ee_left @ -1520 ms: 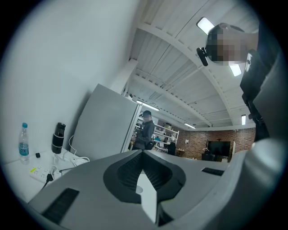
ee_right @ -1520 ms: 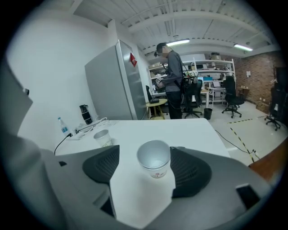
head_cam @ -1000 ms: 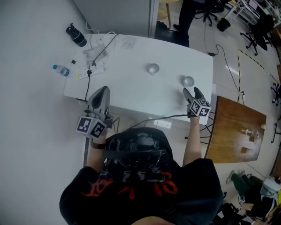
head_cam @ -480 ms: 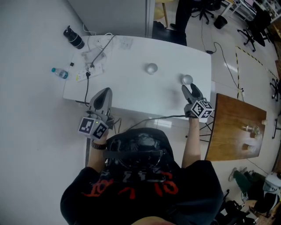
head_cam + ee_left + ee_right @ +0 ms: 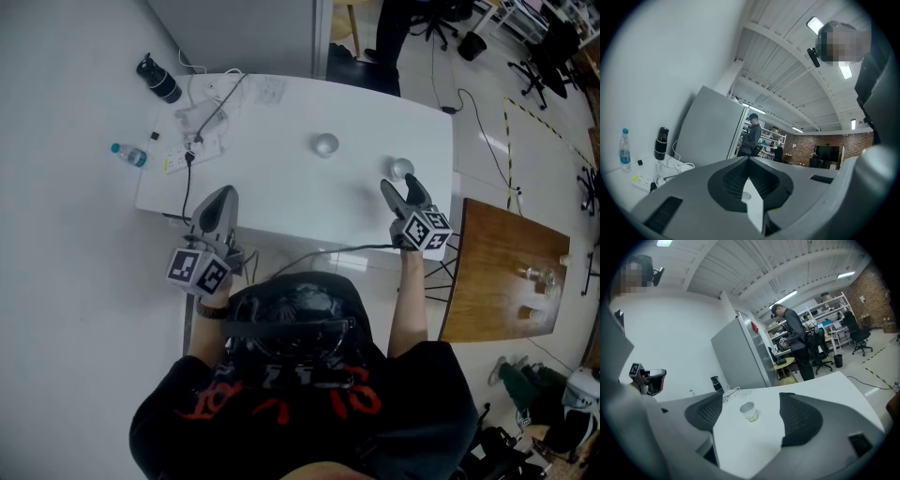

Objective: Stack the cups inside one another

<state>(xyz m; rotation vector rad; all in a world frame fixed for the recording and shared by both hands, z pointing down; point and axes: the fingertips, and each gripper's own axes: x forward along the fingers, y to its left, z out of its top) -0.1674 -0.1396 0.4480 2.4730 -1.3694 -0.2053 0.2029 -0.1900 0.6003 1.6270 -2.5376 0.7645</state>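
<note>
Two small silvery-white cups stand apart on the white table (image 5: 281, 187): one cup (image 5: 325, 144) near the middle, the other cup (image 5: 401, 169) towards the right edge. My right gripper (image 5: 397, 183) hovers just short of the right cup. Its jaws are opening and nothing is between them. In the right gripper view the middle cup (image 5: 749, 411) shows far off between the spread jaws of the right gripper (image 5: 751, 397). My left gripper (image 5: 217, 197) rests at the table's near left edge, shut and empty. The left gripper view shows the left gripper's (image 5: 748, 158) tips touching.
A black flask (image 5: 161, 77), a water bottle (image 5: 131, 152) and a power strip with cables (image 5: 197, 141) lie at the table's far left. A brown wooden table (image 5: 497, 272) stands to the right. A person (image 5: 394, 37) stands beyond the far edge.
My right gripper has lifted and swung a little to the left, off the right cup, with its jaws wider apart. The left gripper and both cups have stayed put.
</note>
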